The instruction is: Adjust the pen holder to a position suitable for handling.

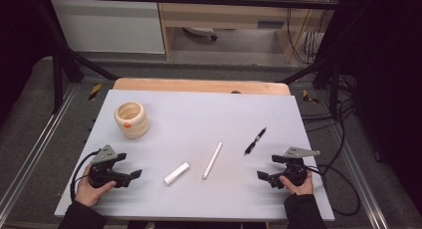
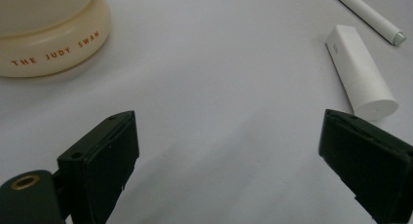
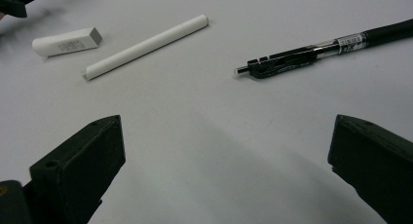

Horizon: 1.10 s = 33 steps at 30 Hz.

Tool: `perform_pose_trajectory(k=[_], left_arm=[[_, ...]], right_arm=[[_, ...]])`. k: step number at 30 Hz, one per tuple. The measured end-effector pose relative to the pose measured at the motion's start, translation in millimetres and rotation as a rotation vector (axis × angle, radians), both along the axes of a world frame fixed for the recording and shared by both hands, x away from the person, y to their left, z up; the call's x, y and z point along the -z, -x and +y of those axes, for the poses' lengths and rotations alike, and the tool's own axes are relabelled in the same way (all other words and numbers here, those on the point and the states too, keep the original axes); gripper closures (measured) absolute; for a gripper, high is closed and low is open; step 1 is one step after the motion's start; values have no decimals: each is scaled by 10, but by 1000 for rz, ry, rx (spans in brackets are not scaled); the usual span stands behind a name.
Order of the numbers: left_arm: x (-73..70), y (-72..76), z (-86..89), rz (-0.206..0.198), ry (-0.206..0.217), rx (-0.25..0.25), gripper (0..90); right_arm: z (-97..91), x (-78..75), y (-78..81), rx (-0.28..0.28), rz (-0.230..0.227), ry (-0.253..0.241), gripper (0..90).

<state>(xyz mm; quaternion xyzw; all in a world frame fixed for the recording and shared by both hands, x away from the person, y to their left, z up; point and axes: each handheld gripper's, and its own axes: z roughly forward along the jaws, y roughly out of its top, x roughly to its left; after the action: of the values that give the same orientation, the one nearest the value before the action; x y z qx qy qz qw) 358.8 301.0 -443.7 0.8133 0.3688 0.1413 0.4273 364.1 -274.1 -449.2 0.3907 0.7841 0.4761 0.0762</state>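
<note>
Both grippers, left [image 1: 130, 175] and right [image 1: 264, 177], are resting wide and empty on the tabletop [image 1: 199, 114], flanking the white cap [image 1: 176, 173], stick [image 1: 212, 160] and pen [image 1: 255, 141]: likely light, stiff, prone to rolling; gripping each mid-length looks safest.

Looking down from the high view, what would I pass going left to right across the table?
Left gripper → cream holder → short white eraser → long white stick → black pen → right gripper.
</note>
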Motion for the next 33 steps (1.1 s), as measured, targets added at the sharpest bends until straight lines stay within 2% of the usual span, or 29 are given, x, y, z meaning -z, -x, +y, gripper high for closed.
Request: perform_pose_trajectory(k=[19, 24, 33], left_arm=[[-59, 13, -12, -2, 0, -15, 83], [-93, -1, -10, 16, -11, -32, 92], [-168, -42, -5, 13, -29, -35, 97]], right_arm=[[8, 1, 1, -1, 0, 1, 7], [5, -2, 2, 0, -3, 1, 7], [6, -1, 2, 2, -1, 7, 7]])
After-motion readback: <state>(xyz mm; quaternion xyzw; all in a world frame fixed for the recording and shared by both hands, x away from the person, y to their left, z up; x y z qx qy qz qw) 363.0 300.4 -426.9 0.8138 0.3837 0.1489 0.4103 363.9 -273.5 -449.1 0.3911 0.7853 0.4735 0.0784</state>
